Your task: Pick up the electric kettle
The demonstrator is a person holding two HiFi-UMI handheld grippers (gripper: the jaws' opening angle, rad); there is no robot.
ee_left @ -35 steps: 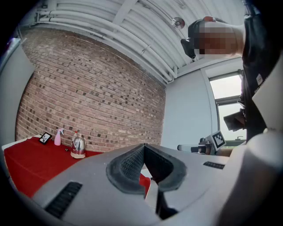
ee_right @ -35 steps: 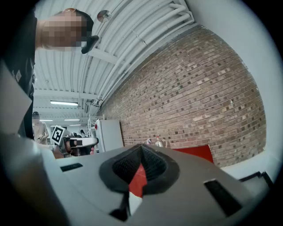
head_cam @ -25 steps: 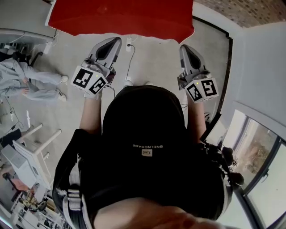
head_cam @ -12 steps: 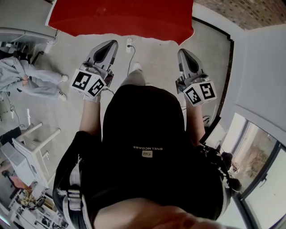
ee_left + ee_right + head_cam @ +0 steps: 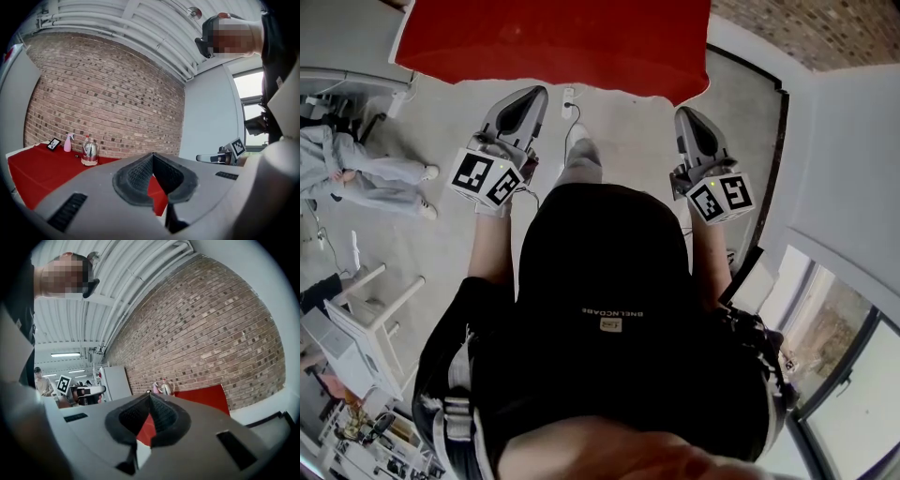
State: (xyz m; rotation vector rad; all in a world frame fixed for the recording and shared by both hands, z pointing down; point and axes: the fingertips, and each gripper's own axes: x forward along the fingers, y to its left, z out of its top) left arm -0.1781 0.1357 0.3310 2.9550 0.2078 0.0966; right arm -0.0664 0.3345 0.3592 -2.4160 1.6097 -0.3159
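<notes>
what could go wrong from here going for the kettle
1. The left tool and right tool both have their jaws together and empty. Reaching the electric kettle like that would likely shove it rather than grip it.
2. The pink spray bottle stands close beside the kettle, so a wide approach might knock it over.
3. A power strip with its cable lies on the floor before the red table, a possible trip hazard.

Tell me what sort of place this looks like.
Probably an industrial-style lab or workshop room: a bare red brick wall, a white ribbed metal ceiling with pipes, a grey concrete floor, and a red-covered table bearing a shiny metal electric kettle.
</notes>
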